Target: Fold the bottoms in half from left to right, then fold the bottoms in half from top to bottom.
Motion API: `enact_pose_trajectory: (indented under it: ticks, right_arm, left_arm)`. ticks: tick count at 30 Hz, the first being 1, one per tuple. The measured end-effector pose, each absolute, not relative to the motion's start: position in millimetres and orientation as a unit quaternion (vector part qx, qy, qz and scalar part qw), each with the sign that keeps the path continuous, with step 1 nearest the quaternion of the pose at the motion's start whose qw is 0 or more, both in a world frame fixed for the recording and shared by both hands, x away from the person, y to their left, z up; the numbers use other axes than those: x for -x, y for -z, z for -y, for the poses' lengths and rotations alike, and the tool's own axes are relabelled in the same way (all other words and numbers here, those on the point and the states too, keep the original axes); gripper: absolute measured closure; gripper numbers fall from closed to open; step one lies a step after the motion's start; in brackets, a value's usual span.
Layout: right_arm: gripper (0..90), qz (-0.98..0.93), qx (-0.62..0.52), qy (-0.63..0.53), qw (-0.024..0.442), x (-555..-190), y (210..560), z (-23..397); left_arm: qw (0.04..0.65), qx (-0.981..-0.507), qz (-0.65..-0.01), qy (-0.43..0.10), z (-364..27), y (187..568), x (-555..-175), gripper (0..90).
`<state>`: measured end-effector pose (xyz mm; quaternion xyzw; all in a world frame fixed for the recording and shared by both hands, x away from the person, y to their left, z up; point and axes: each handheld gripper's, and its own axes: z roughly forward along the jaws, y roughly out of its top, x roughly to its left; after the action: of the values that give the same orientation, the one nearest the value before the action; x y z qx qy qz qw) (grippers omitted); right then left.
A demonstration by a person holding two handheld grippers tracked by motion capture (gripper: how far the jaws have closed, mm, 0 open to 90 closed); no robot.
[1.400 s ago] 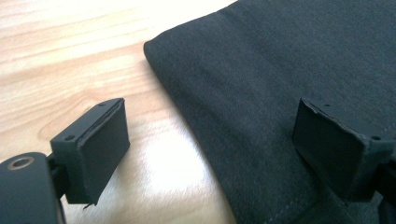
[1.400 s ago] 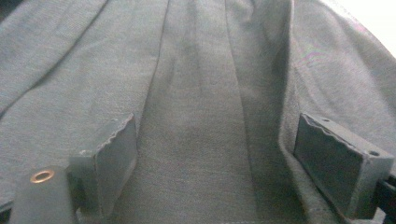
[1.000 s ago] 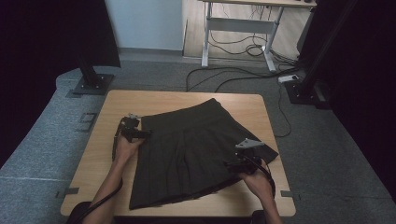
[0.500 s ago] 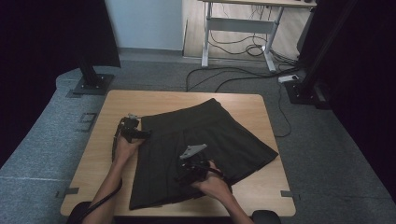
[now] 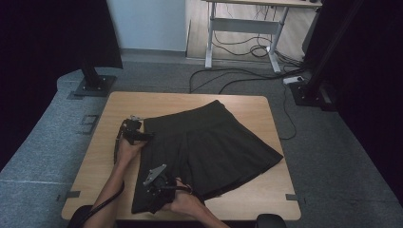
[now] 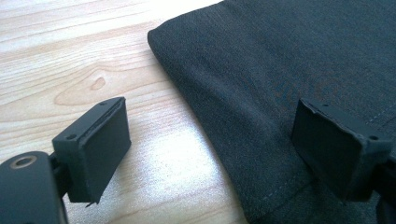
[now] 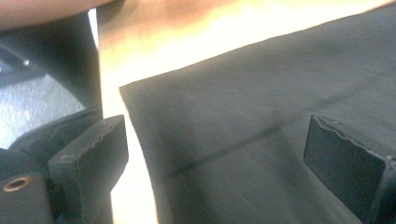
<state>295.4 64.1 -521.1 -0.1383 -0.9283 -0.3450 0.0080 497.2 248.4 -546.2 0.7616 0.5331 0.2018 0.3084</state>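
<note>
A black pleated skirt (image 5: 209,142) lies spread flat on the wooden table (image 5: 237,107), waistband toward the far left. My left gripper (image 5: 148,136) rests at the waistband's left corner. In the left gripper view it (image 6: 212,140) is open, one jaw over bare wood (image 6: 70,56) and the other over the skirt's edge (image 6: 289,60). My right gripper (image 5: 149,191) sits at the skirt's near left hem corner. Its jaws have just been opening. In the right gripper view it (image 7: 215,158) stands open above the cloth (image 7: 261,102), pressing on nothing.
The table's near edge runs just below my right hand (image 5: 185,202). A desk frame (image 5: 242,28) and loose cables (image 5: 237,80) lie on the carpet behind. Black stand bases sit at the far left (image 5: 92,85) and far right (image 5: 309,92).
My right hand has swept from the skirt's right hem corner across to its near left corner. The left gripper and the skirt have kept still.
</note>
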Motion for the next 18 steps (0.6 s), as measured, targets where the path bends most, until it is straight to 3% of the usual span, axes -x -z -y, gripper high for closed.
enact_pose_trajectory:
  ticks: [5, 9, 18]
  right_arm:
    - [2.8, 0.939, 0.113, 0.325, -0.001, -287.8, 538.8, -79.9]
    - [6.0, 0.942, 0.099, 0.319, -0.033, -282.8, 540.0, -81.0]
    - [8.1, 0.941, 0.107, 0.319, -0.04, -282.3, 540.1, -81.6]
  left_arm:
    - [0.309, -0.761, -0.533, -0.202, -248.3, 546.2, -497.2, 11.6]
    - [0.308, -0.762, -0.533, -0.202, -248.2, 546.2, -497.1, 11.6]
    - [0.308, -0.761, -0.534, -0.202, -248.1, 546.3, -497.3, 11.5]
